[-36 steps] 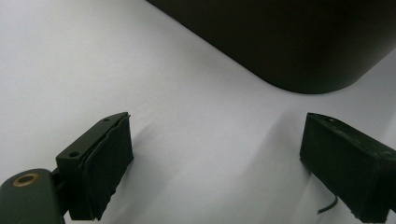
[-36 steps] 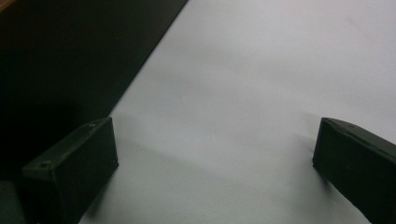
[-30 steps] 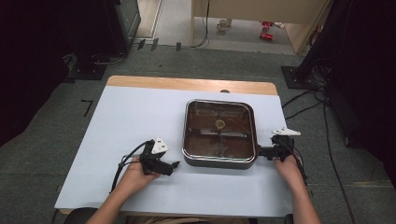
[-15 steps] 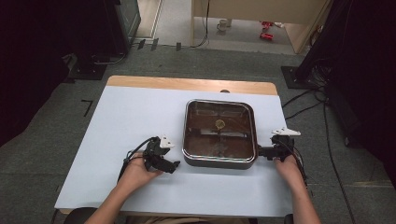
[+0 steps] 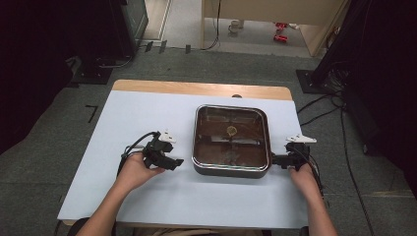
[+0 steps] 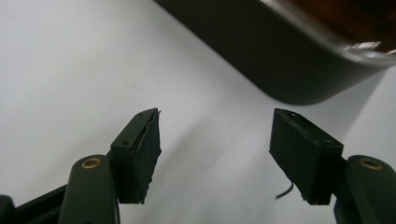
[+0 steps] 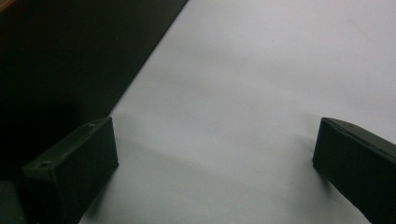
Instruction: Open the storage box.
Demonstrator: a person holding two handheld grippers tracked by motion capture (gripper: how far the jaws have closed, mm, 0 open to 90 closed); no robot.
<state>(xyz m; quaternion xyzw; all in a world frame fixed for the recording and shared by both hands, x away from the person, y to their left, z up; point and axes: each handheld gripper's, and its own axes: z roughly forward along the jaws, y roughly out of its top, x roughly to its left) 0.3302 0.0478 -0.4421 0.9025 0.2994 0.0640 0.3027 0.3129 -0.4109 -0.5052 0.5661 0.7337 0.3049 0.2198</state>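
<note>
Glossy dark metal pan (image 5: 231, 169), matt pale table (image 5: 147, 118), wooden edge (image 5: 196, 88)

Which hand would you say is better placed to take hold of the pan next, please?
Probably the right. The right gripper sits right at the pan edge, jaws open, with the pan wall beside one jaw. The left gripper, whose jaws have just been closing on nothing, is a gap away.

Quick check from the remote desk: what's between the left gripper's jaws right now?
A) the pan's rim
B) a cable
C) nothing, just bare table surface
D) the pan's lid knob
C: in the left gripper view the left gripper has its pads apart over bare white table, and the dark pan lies ahead of them, untouched.
</note>
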